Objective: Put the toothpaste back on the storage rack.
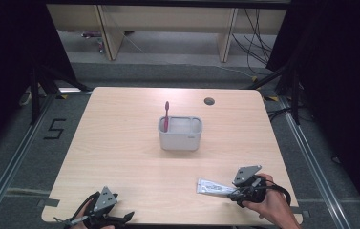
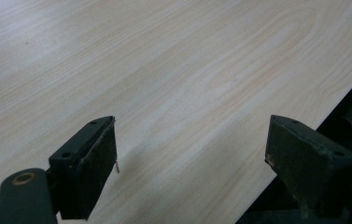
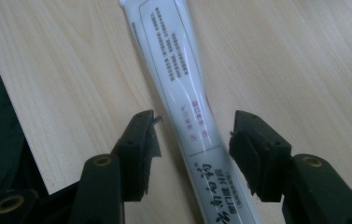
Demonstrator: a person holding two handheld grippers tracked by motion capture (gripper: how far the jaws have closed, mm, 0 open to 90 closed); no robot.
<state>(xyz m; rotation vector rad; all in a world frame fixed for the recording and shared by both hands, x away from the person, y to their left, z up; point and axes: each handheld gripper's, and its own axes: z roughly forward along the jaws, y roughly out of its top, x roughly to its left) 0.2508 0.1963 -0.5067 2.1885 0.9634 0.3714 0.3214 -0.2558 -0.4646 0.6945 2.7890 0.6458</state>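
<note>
Near the front right edge of the light wood table (image 1: 134, 181), as seen from the high view, a white toothpaste tube (image 1: 214, 187) lies flat with its long axis running roughly left to right, slightly slanted, one end toward the table's middle and the other at the right gripper (image 1: 238, 192), which a hand (image 1: 270, 202) holds low over the tabletop. Farther back, near the centre, a grey plastic holder (image 1: 180, 134) stands upright with a pink toothbrush (image 1: 166, 116) rising from its left compartment, head up; a round cable hole (image 1: 209, 101) sits near the far edge. The left gripper (image 1: 120, 220) rests at the front left corner, well apart from the tube. Grey floor with rails surrounds the table, and pale wooden furniture legs stand behind. From the left gripper view, the left gripper (image 2: 190, 158) has its jaws spread wide over bare wood grain beside the table edge. From the right gripper view, the right gripper (image 3: 194, 140) straddles the toothpaste tube (image 3: 178, 84), whose long axis runs straight away from the camera; the jaws stand on either side with a visible gap, not pressing it.
</note>
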